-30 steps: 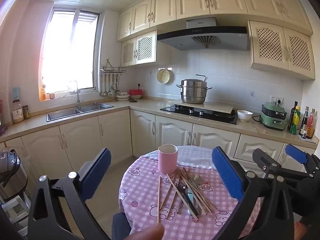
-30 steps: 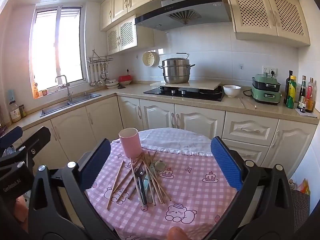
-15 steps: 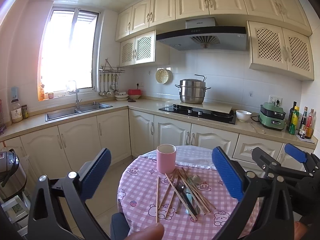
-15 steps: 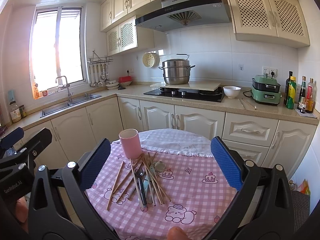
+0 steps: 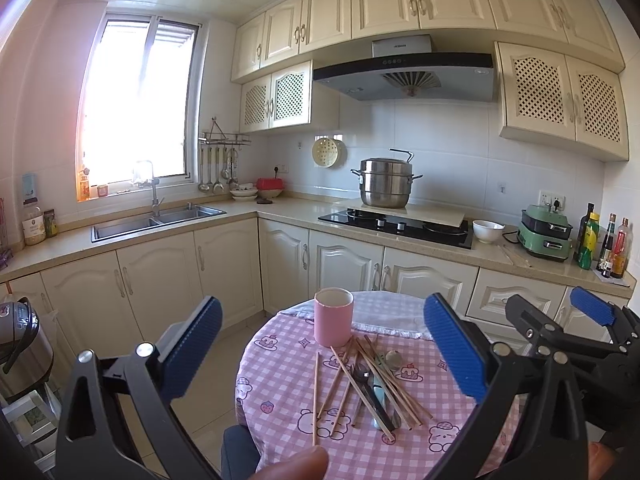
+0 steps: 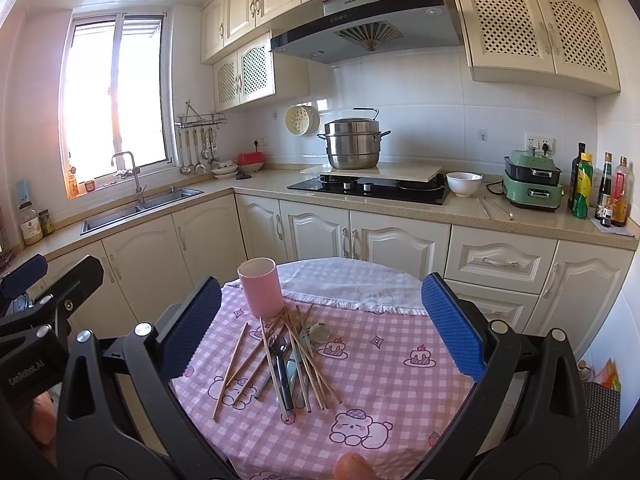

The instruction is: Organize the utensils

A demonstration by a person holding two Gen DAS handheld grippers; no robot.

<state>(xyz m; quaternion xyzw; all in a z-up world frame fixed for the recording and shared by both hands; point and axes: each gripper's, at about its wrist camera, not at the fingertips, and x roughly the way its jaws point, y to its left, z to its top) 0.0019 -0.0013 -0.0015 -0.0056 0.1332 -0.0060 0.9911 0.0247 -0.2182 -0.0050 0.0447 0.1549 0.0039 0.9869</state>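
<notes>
A pink cup [image 5: 334,317] [image 6: 259,288] stands upright near the far left of a round table covered in pink checked cloth [image 5: 276,400] [image 6: 392,384]. Just in front of the cup lies a loose pile of wooden chopsticks and metal spoons [image 5: 370,384] [image 6: 290,360], crossing one another. My left gripper [image 5: 321,320] hovers open above the table's near edge, nothing between its blue pads. My right gripper [image 6: 320,292] is also open and holds nothing. Each gripper shows at the edge of the other's view: the right gripper [image 5: 544,306] and the left gripper [image 6: 64,268].
A white lace cloth [image 6: 344,280] covers the table's far side. Behind it runs an L-shaped counter with a sink [image 5: 160,220], a hob with a steel pot [image 5: 386,184], a white bowl [image 6: 464,183] and bottles [image 6: 600,188]. A rice cooker [image 5: 20,340] sits low on the left.
Both views have drifted only very slightly. Both grippers remain open and the utensils have not moved.
</notes>
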